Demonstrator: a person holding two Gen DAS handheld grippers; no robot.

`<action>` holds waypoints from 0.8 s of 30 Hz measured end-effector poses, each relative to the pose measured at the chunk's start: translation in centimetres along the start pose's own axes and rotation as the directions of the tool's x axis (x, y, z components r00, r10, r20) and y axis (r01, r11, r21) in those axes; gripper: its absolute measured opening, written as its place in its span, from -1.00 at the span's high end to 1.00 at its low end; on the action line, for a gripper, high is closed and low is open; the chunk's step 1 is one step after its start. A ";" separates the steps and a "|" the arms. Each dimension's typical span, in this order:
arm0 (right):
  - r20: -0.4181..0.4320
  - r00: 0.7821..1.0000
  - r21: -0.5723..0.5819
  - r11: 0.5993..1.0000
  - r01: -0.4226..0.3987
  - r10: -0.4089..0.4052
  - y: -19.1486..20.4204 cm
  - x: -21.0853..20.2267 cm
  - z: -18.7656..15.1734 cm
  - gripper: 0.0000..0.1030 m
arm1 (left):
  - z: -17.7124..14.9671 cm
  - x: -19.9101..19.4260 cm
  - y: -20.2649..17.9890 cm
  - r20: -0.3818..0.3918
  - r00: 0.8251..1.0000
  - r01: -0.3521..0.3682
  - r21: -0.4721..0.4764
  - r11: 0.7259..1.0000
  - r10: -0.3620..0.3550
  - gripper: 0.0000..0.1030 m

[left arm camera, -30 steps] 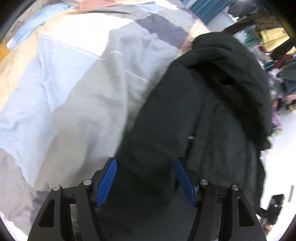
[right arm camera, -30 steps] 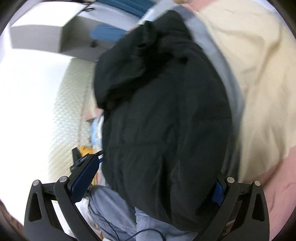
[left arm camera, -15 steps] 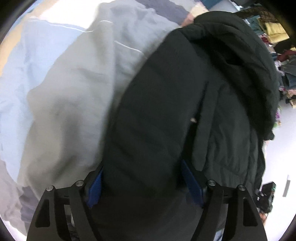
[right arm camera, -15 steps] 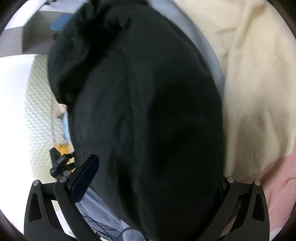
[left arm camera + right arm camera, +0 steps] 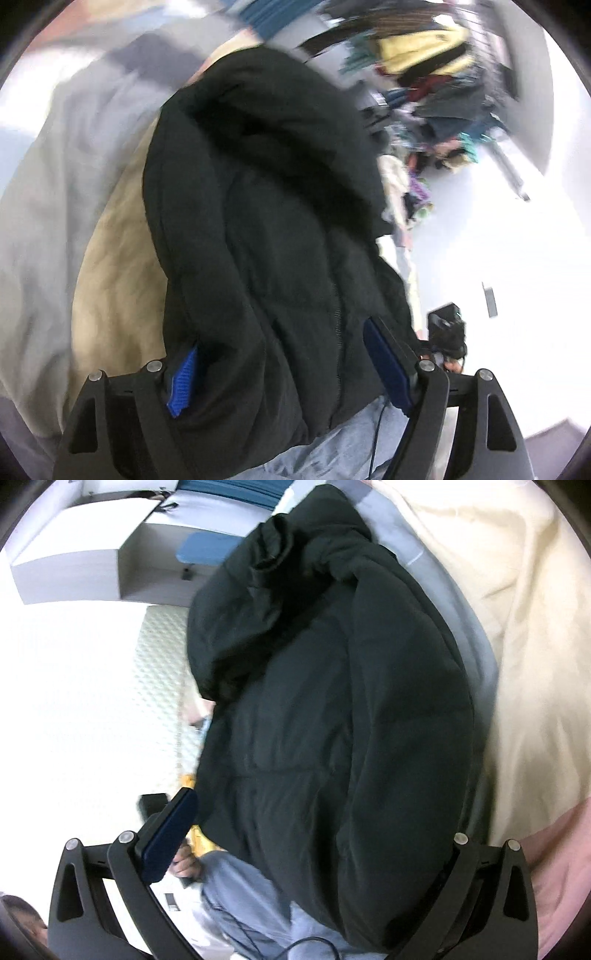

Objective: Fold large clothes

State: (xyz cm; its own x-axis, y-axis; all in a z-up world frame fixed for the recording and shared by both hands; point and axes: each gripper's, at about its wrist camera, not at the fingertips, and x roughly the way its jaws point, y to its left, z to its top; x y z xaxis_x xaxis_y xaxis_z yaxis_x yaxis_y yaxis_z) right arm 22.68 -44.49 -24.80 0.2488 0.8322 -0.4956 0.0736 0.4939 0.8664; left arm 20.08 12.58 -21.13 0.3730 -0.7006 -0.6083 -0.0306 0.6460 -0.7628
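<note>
A black padded hooded jacket (image 5: 266, 229) lies bunched between both grippers over the bed's edge; its hood is at the far end. My left gripper (image 5: 284, 369) has its jaws wide apart with the jacket's bulk between the blue pads (image 5: 183, 384), not pinched. In the right wrist view the jacket (image 5: 332, 701) fills the gap of my right gripper (image 5: 314, 838), also wide open; its left pad (image 5: 168, 834) is free of the cloth and its right pad is hidden behind the jacket.
A patchwork quilt in grey, tan and blue (image 5: 74, 206) lies left of the jacket; cream and pink patches (image 5: 524, 646) lie to its right. A rack and pile of clothes (image 5: 436, 99) stand beyond. White floor, a white cabinet (image 5: 92, 561) and the person's jeans (image 5: 251, 904) lie below.
Both grippers swung with the jacket toward the bed's edge; the left view now faces the clothes pile and floor. The jacket has bunched more tightly between the open jaws.
</note>
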 end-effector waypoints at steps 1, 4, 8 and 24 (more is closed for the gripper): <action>0.001 1.000 0.002 1.000 -0.002 0.002 -0.1 0.0 -0.1 -1.00 | 0.2 0.6 0.9 -0.020 1.000 -0.021 -0.037 0.999 0.020 -0.55; -0.013 0.998 0.026 0.998 0.055 -0.054 -0.6 0.1 0.0 -1.00 | 0.2 1.6 2.7 -0.056 0.994 -0.101 -0.109 0.989 0.095 -0.55; -0.051 0.983 0.046 0.983 0.180 -0.178 -0.5 1.4 0.4 -1.00 | -0.2 2.8 4.8 -0.093 0.967 -0.252 -0.193 0.948 0.238 -0.55; -0.071 0.947 -0.243 0.927 0.287 -0.312 4.9 3.2 -1.5 0.12 | -1.9 4.1 1.5 -0.075 0.989 -0.130 -0.061 0.990 0.125 -0.51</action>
State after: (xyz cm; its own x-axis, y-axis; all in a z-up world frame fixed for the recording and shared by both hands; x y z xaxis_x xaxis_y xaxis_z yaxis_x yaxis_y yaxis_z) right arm 22.37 -39.00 -22.25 0.1438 0.6522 -0.7443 -0.0950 0.7577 0.6457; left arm 19.78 10.07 -25.24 0.2959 -0.6351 -0.7135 -0.1349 0.7117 -0.6894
